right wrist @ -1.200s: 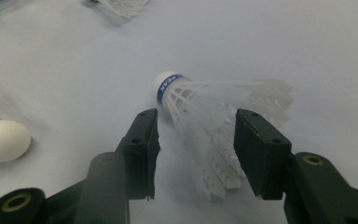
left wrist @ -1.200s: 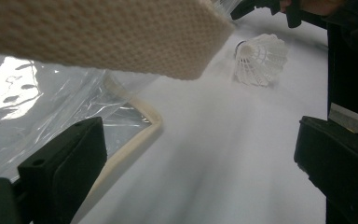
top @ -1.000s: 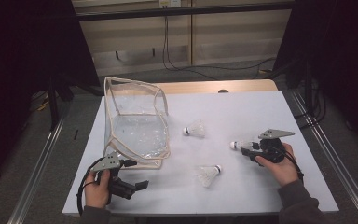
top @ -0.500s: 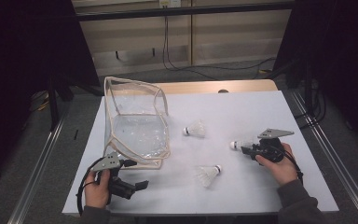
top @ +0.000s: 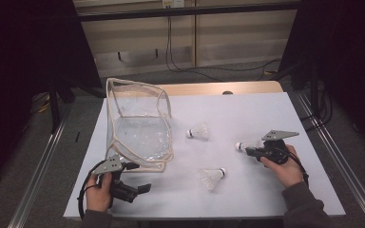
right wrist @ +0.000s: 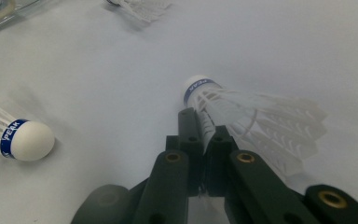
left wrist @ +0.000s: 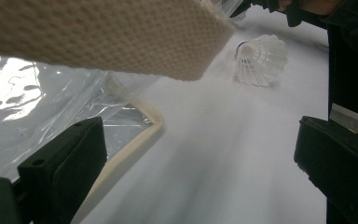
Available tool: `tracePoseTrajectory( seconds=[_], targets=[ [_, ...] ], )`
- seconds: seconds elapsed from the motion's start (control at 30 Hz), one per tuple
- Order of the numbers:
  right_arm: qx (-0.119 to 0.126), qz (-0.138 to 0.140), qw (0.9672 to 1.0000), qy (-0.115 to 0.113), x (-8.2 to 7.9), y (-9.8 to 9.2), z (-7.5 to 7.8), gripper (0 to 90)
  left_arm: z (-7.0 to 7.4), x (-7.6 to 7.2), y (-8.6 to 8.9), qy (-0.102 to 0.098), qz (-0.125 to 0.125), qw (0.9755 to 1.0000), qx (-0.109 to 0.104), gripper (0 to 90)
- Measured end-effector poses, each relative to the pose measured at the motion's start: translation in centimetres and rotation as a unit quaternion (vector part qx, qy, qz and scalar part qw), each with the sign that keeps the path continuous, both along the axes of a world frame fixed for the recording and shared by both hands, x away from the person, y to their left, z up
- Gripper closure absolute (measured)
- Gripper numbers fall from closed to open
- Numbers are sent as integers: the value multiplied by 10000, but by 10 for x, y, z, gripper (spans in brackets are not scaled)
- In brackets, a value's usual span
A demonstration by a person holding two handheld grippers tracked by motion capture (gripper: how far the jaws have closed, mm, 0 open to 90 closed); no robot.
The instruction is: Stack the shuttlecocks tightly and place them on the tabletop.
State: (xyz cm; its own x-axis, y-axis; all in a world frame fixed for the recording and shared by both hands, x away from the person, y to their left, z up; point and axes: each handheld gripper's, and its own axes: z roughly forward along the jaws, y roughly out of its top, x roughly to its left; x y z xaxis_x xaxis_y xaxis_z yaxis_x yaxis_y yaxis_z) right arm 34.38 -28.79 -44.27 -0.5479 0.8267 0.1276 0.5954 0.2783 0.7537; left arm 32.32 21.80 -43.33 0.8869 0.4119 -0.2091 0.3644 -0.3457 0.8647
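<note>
Three white shuttlecocks lie on the white table [top: 247, 109]. My right gripper [top: 248, 149] [right wrist: 205, 126] is shut on the feather skirt of the right-hand shuttlecock [top: 241, 146] [right wrist: 205, 91], whose cork points left; its jaws have just been closing on it. A second shuttlecock [top: 198, 132] [right wrist: 140, 7] lies mid-table, and a third [top: 214, 176] [right wrist: 21, 137] [left wrist: 261, 58] lies nearer the front. My left gripper [top: 142, 188] [left wrist: 200, 140] rests open at the front left, beside the clear bag's [top: 138, 133] front corner, with nothing between its jaws.
The clear plastic bag [left wrist: 37, 93] with cream trim stands open at the table's left, and its woven strap [left wrist: 98, 32] hangs close over the left gripper's camera. Metal rails run along both sides of the table. A wooden edge [top: 209, 89] shows at the back.
The right gripper's jaws have drawn together on the shuttlecock by them. Both hands have stayed where they were.
</note>
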Motion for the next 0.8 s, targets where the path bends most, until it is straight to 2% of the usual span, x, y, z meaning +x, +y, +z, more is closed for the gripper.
tracePoseTrajectory(
  seconds=[0.3, 0.8],
  targets=[
    [137, -43, 9998, -165, 1, -2, 5, 891, 0, 0, 2, -10, 17, 10000, -29, 24],
    [214, 61, 9995, -211, 8, 6, 10, 893, -1, 0, 1, 25, 3, 10000, -67, 24]
  ],
)
